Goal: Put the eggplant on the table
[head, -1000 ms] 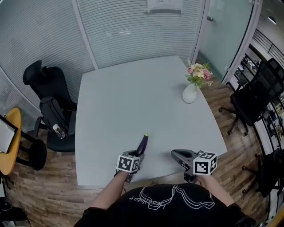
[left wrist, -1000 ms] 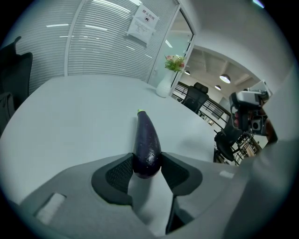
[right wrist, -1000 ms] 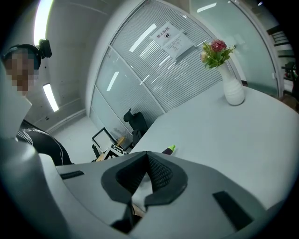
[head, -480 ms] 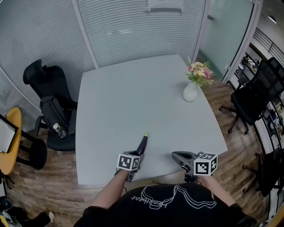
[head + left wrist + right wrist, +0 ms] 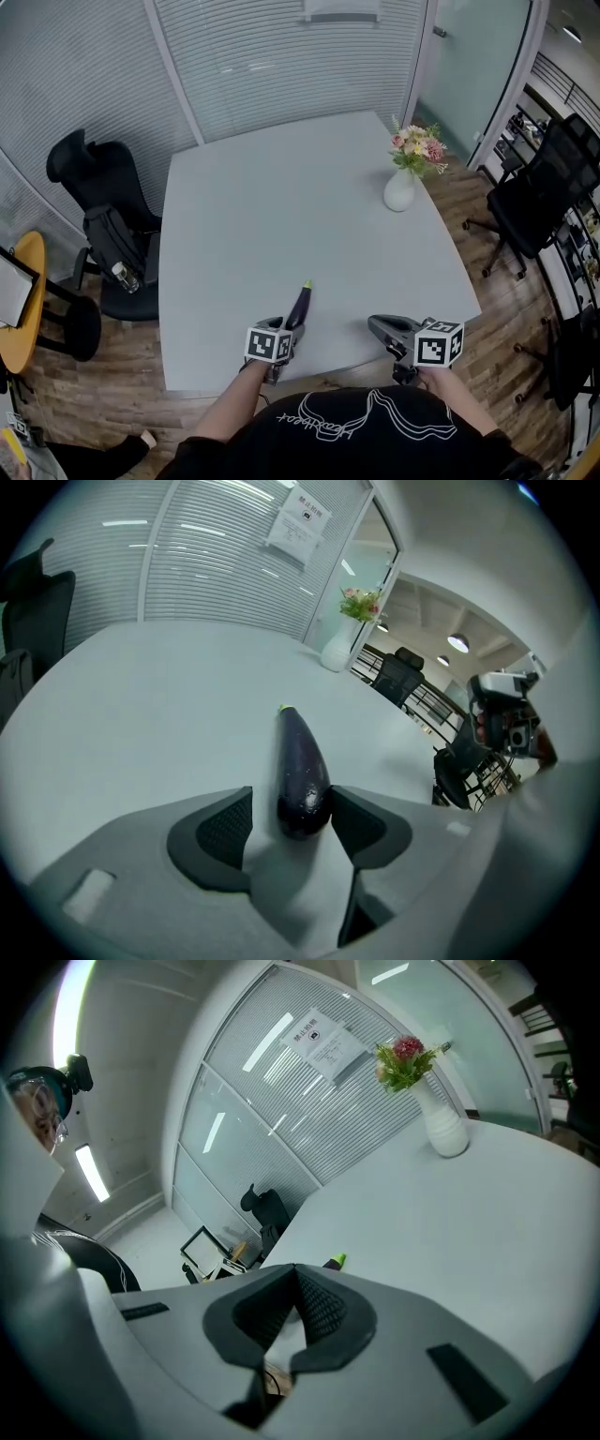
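Eggplant [image 5: 302, 771] lay on table [image 5: 281, 206]; placing looked done. Left gripper [image 5: 292, 808] jaws were just opening, spread around eggplant. Right gripper [image 5: 295, 1283] jaws pressed together, empty. Remaining: probably only pulling left gripper back.

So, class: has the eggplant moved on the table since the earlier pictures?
No. The eggplant lies in the same spot, just as far from the table's near edge.

The pale grey table [image 5: 281, 206] bears an eggplant [image 5: 299, 305] and a flower vase [image 5: 399, 190].
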A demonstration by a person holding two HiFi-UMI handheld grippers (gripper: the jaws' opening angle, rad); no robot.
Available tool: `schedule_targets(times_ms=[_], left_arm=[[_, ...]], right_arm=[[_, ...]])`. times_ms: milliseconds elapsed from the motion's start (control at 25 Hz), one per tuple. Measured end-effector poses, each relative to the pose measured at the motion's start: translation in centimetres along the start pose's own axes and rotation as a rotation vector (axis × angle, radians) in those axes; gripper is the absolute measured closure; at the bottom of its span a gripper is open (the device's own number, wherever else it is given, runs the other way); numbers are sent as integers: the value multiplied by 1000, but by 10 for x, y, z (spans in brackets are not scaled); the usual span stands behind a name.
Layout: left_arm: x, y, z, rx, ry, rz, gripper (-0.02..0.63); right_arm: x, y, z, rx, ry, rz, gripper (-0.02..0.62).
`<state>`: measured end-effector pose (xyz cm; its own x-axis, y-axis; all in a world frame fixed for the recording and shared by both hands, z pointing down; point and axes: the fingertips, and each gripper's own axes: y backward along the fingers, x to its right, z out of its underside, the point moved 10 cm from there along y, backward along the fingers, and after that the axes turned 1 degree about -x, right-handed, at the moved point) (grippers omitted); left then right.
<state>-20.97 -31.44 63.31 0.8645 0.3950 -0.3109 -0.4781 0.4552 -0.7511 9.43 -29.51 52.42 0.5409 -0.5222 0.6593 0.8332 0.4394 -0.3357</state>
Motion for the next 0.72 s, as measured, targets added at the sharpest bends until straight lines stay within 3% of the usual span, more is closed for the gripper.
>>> schedule_targets(times_ms=[160, 320, 480, 600, 720], left_arm=[[2, 3, -2, 31, 7, 2, 334], [9, 15, -10, 79, -4, -6, 327], [17, 49, -28, 210, 6, 17, 328], [31, 85, -49, 294, 51, 91, 331], [54, 118, -67, 396, 54, 230, 349]], right_arm=[[-1, 2, -4, 28, 2, -14, 586], [-6, 1, -8, 32, 67, -44, 588], [-11, -6, -13, 49, 84, -68, 588], [-19, -11, -23, 64, 105, -115, 588], [-30, -14, -34, 84, 163, -158, 588]])
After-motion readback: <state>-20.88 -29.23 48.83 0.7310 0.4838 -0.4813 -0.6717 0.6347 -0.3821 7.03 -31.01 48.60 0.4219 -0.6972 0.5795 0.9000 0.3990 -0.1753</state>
